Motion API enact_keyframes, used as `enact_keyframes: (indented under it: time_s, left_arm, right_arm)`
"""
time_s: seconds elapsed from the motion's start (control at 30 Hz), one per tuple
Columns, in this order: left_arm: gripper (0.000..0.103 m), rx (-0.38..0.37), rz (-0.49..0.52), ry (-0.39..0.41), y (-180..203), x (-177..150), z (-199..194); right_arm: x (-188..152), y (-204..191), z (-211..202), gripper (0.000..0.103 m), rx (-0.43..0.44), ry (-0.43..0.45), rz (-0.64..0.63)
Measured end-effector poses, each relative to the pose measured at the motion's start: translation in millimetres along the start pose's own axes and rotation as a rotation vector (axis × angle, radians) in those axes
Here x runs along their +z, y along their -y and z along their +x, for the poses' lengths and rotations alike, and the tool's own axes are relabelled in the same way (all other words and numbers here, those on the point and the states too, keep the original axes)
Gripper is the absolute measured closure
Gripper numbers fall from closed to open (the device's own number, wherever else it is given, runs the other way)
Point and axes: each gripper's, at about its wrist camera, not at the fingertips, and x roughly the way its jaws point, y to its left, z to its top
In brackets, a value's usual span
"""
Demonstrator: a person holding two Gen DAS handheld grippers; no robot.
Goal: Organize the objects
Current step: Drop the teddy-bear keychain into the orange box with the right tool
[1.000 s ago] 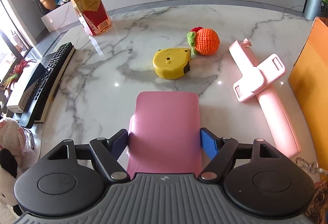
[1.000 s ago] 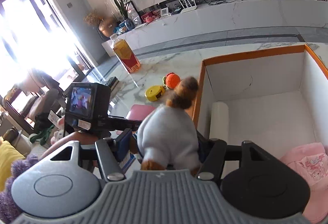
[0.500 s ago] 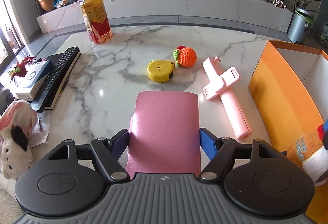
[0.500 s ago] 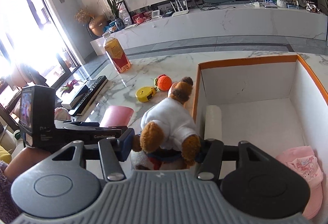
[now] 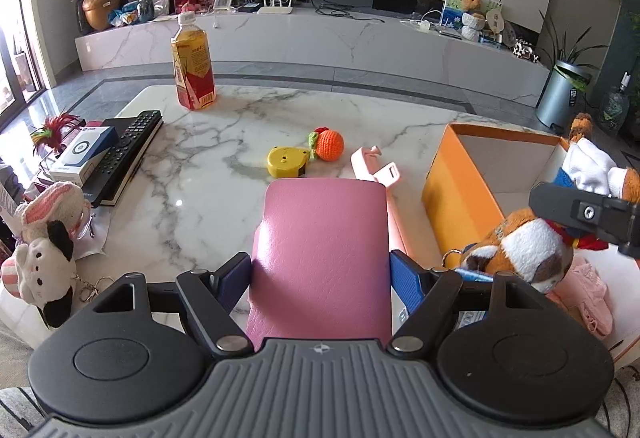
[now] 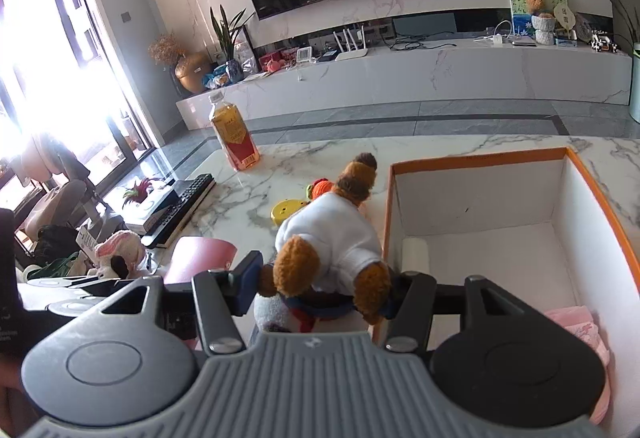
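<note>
A pink case was clamped between the pads of the left gripper, raised above the marble surface just beside the orange box. A teddy bear was gripped by the right gripper at the box's near left corner.

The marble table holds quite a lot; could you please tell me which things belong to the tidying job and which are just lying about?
Part of the job:
- pink case in the left gripper
- teddy bear in the right gripper
- orange box

Lying about:
- tea bottle
- remote control
- yellow tape measure
- crocheted orange
</note>
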Motion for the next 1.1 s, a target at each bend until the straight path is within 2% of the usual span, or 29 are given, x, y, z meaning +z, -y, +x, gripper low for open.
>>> enact_keyframes:
  time_s: [0.07,0.17,0.33,0.47,0.57,0.67,0.83,0.93,1.1]
  left_arm:
    - [0.016,-0.007,0.005,0.012,1,1,-3]
    - [0.016,-0.009,0.012,0.016,1,1,-3]
    - [0.016,-0.016,0.007,0.01,-1,0,0]
    - [0.016,-0.026,0.017,0.004,2,-3,1]
    - [0.016,-0.039,0.031,0.002,5,-5,2]
    - [0.016,-0.048,0.026,-0.003,5,-5,3]
    - [0.016,-0.034,0.006,-0.002,0,-4,3]
    - [0.016,-0.027,-0.01,-0.005,-6,-4,4]
    - [0.016,-0.021,-0.027,-0.003,-12,-3,4]
  right_arm:
    - [6,13,-10,0.045,0.003,0.038,0.045]
    - [13,28,-24,0.045,-0.053,0.08,0.061]
    - [24,55,-42,0.045,-0.138,0.076,0.063]
    - [33,64,-35,0.045,-0.223,-0.037,-0.045]
    - [32,69,-12,0.045,-0.232,-0.183,-0.146]
    - [29,73,5,0.045,-0.243,-0.277,-0.202]
    - [25,75,38,0.046,-0.16,-0.398,-0.179]
    - [18,70,60,0.046,-0.165,-0.475,-0.228]
    - [19,76,80,0.046,-0.147,-0.513,-0.191]
